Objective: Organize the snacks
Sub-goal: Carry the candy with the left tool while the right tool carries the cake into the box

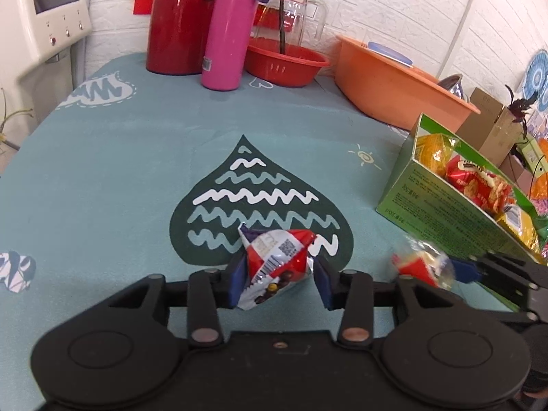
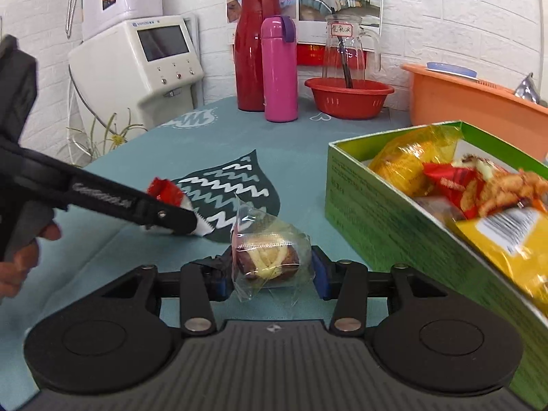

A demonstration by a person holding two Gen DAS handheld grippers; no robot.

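Lower centre, left wrist view: our left gripper (image 1: pixel 279 279) straddles red-white snack packet (image 1: pixel 275 262) lying on teal tablecloth (image 1: pixel 120 178); left pad touches, right pad apart, so not yet clamped.

Lower centre, right wrist view: our right gripper (image 2: pixel 270 274) clamps clear-wrapped cake (image 2: pixel 269 257), likely bound for box.

Right: green box (image 2: pixel 373 215) already holds packets.

Far: pink flask (image 2: pixel 279 68), red basin (image 2: pixel 349 97).

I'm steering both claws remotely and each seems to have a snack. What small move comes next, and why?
Probably carry the right claw rightward over the green box and drop its clear-wrapped cake in. Its fingers are closed on the cake, and the open box sits just to its right, already holding other snacks. The left claw flanks the red-and-white packet and can follow afterward.
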